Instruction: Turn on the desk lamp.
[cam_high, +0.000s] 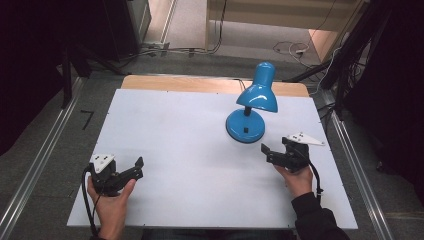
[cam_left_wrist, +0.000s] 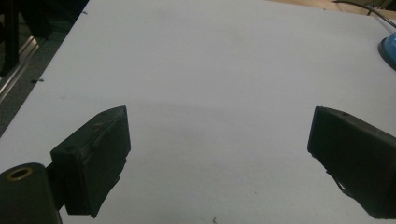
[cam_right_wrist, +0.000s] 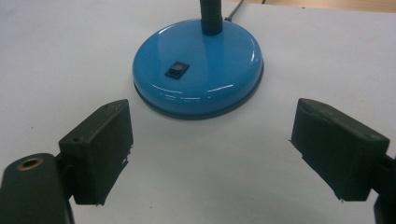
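Just ahead, lamp (cam_right_wrist: 198, 72), right hand-held gripper (cam_right_wrist: 210, 149) open-jawed

The lamp (cam_high: 252, 102) at the far right is glossy bright blue, shade and round base alike, with a black neck and a small black switch (cam_right_wrist: 177, 70) on the base. The table (cam_high: 190, 150) is plain white, with a bare light-wood strip along its far edge. Both grippers, left (cam_high: 131, 170) and right (cam_high: 272, 152), are black with pale grey top plates.

— Where are the hands?
— Left hand (cam_high: 111, 202) lower left, right hand (cam_high: 299, 181) lower right.
— The grippers?
— Left gripper (cam_high: 131, 171) and right gripper (cam_high: 270, 153): jaws spread wide, empty.
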